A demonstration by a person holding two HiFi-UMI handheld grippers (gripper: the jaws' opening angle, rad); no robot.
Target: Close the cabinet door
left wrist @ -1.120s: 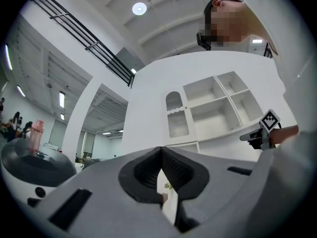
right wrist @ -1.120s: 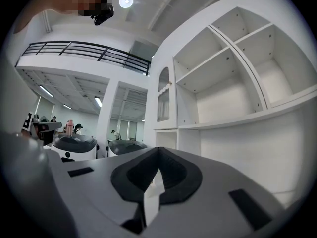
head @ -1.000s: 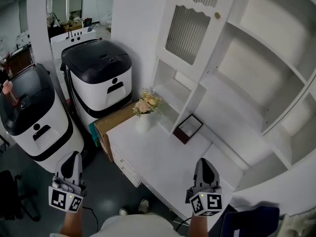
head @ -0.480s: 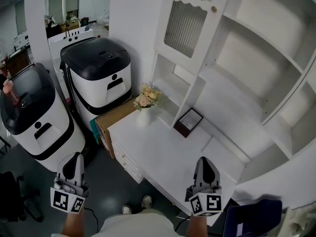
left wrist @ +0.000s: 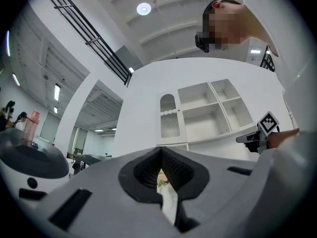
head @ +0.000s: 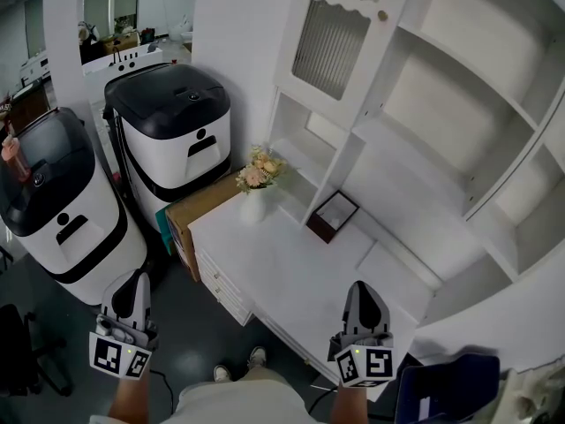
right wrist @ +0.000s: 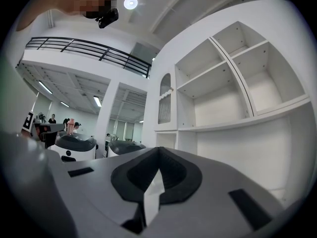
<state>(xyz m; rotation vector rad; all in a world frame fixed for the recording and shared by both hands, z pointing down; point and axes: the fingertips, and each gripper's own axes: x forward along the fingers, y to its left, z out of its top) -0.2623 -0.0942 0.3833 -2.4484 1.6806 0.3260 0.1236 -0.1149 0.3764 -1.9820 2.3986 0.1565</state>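
Observation:
The white cabinet (head: 459, 122) has open shelves and one door with ribbed glass (head: 331, 47) at its upper left, with a small knob (head: 382, 15) on the door's right edge. The door appears swung out from the cabinet front. The left gripper view shows this ribbed-glass door (left wrist: 169, 118) as well, and so does the right gripper view (right wrist: 165, 105). My left gripper (head: 134, 283) is shut and empty, low over the floor, left of the desk. My right gripper (head: 362, 291) is shut and empty above the desk's near edge. Both are far below the door.
A white desk (head: 282, 276) with drawers stands under the cabinet. On it are a vase of flowers (head: 256, 184) and a dark picture frame (head: 332, 215). Two black-topped white machines (head: 172, 122) (head: 53, 197) and a cardboard box (head: 199, 208) stand to the left. A dark blue thing (head: 446, 394) lies at bottom right.
The desk and cabinet have drifted slightly left in the head view. Both grippers keep their places low in the picture and stay shut.

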